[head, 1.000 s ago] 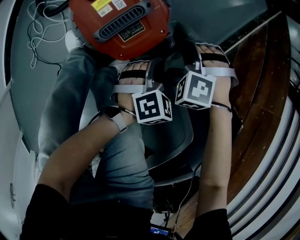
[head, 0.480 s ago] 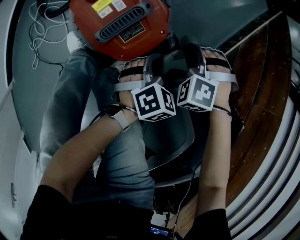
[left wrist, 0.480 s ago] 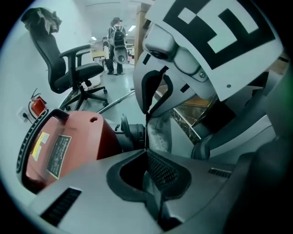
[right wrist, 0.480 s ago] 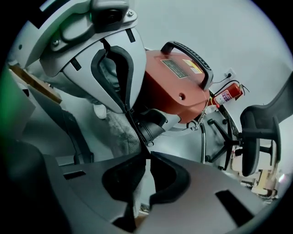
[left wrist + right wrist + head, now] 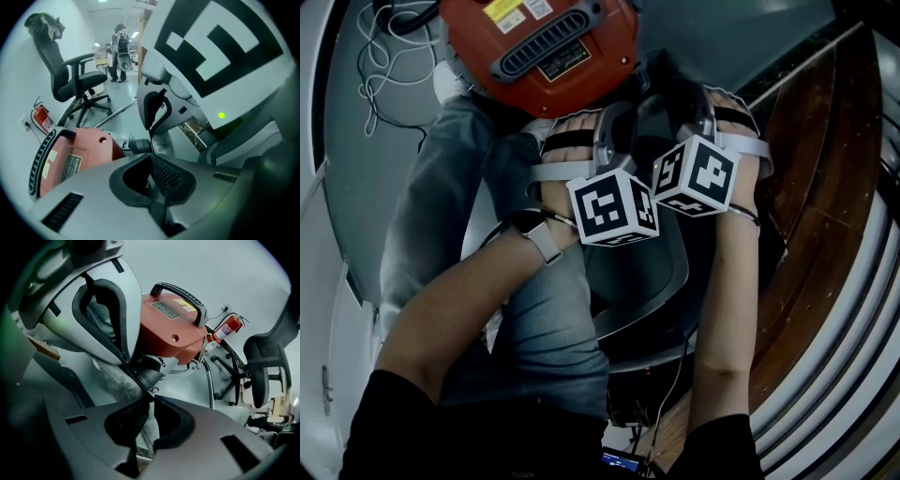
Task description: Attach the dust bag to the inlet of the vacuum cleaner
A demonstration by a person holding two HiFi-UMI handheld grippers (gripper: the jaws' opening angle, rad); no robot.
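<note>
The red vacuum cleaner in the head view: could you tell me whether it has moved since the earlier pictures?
No. The red vacuum cleaner keeps its place beside the white cable on the floor.

Vacuum cleaner (image 5: 171, 326) smooth red plastic, slightly glossy; dust bag (image 5: 117, 379) rough grey woven cloth

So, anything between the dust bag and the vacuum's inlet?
Nothing visible. The dust bag, pinched in the right tongs, lies right beside the black inlet of the red vacuum cleaner; nothing shows between them. Can't tell whether it's already seated.
</note>
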